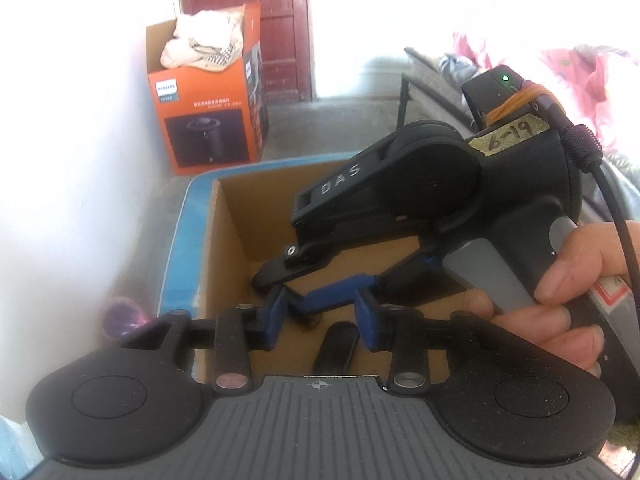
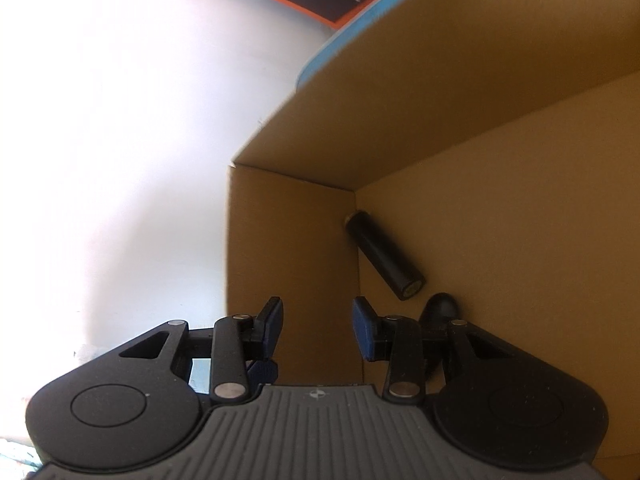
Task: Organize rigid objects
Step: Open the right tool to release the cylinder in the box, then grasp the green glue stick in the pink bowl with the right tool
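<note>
An open cardboard box lies under both grippers. In the left wrist view my left gripper hangs over its near edge, open, blue pads apart. A black oblong object lies on the box floor below the gap, untouched. A hand holds my right gripper, which reaches down into the box from the right. In the right wrist view my right gripper is open with nothing between its pads. A black cylinder lies near the box corner. A rounded black object sits half hidden behind the right finger.
An orange appliance box stuffed with pale cloth stands against the white wall by a red door. A blue edge runs around the cardboard box. Pink fabric lies on a seat at the right. A purple object sits on the floor.
</note>
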